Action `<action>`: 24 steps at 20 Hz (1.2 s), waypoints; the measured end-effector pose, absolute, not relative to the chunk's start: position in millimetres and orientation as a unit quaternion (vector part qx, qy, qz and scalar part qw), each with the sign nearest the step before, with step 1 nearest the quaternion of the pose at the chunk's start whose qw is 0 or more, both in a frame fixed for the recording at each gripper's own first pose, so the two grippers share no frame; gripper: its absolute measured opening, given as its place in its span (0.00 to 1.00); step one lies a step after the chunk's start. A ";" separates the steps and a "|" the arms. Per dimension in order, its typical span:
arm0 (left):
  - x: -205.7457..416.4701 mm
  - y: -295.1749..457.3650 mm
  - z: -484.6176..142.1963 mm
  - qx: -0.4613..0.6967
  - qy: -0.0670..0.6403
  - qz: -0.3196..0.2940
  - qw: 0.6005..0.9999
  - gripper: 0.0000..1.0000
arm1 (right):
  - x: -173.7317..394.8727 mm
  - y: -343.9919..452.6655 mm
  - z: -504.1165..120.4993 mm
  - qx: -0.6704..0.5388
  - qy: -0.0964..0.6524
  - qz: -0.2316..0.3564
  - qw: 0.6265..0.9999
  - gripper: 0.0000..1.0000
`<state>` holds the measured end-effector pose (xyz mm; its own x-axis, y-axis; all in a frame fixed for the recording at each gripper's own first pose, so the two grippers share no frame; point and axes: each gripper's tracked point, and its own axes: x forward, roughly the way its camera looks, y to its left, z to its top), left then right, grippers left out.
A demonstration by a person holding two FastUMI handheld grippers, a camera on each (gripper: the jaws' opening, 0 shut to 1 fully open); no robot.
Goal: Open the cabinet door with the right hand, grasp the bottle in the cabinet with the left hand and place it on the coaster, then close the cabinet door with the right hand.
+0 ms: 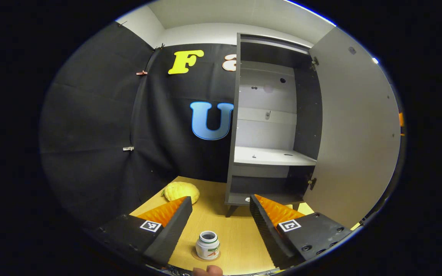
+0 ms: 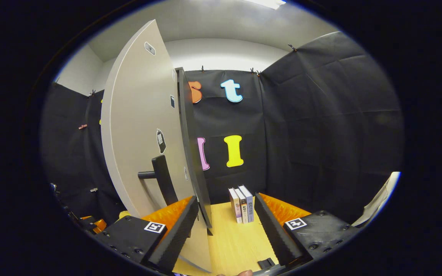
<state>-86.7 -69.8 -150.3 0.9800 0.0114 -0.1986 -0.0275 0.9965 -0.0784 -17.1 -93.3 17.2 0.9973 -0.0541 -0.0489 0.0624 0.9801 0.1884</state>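
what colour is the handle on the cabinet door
Black handle on the pale grey cabinet door, clearest in the right gripper view.

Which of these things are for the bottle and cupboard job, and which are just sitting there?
For the job:
- bottle, standing on the coaster
- cabinet
- cabinet door, open, with its handle
- left gripper, open above the bottle
- right gripper, open at the door's edge

Just sitting there:
- yellow bumpy thing on the table
- three books
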 end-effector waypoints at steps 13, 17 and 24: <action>-79.8 -86.2 -131.0 -0.016 0.118 0.024 0.993 0.95 | -30.5 -18.4 24.5 0.098 0.039 0.037 0.994 0.97; -80.5 -81.9 -126.2 -0.027 0.115 0.020 0.993 0.95 | -29.9 4.5 23.6 0.104 0.044 0.052 0.992 0.97; -85.5 -64.7 -124.4 -0.024 0.115 0.024 0.993 0.97 | -16.5 58.3 20.5 0.120 0.049 0.085 0.988 0.97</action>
<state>-85.5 -64.7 -124.4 0.9722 0.0411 -0.2304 -0.0522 0.9977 -0.0422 -16.5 58.3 20.5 0.9807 0.1804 -0.0759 -0.1571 0.9568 0.2449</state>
